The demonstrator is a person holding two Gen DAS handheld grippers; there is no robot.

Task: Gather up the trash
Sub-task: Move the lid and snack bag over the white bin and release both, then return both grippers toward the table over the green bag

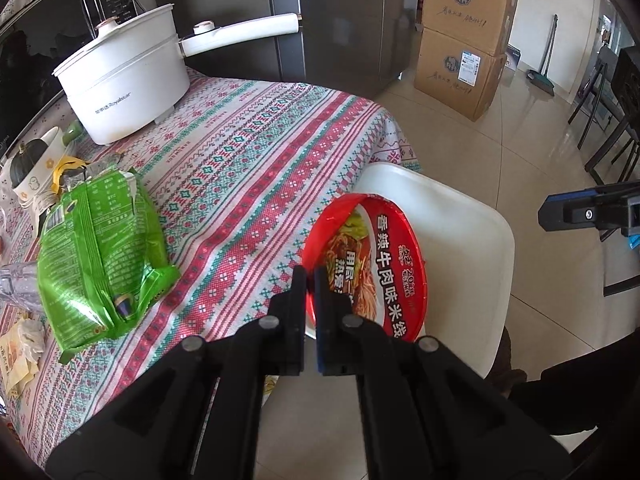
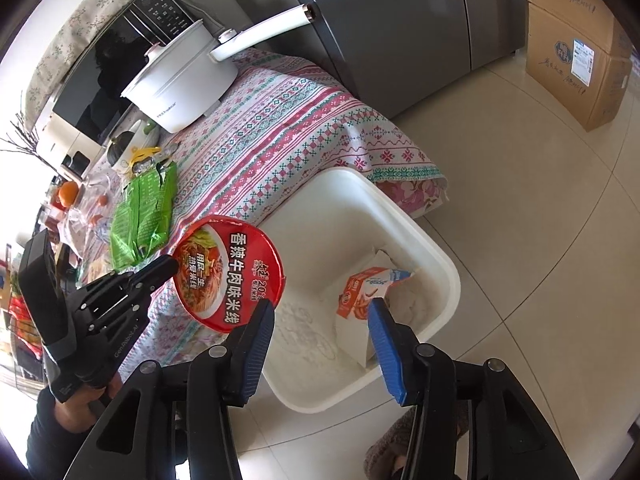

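L hand-held gripper (image 1: 310,280) pinches noodle lid (image 1: 372,264).

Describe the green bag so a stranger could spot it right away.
Start at the patterned tablecloth and its big white pot. Nearer than the pot lies the green bag, crumpled flat and torn open. It is the only bright green wrapper there.

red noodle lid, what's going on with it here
A person is clearing trash off the table. The left claw is shut on the red noodle lid, holding it at the table edge beside the white bin. The right claw hangs open over the bin, which holds an orange carton. The green snack bag lies on the table.
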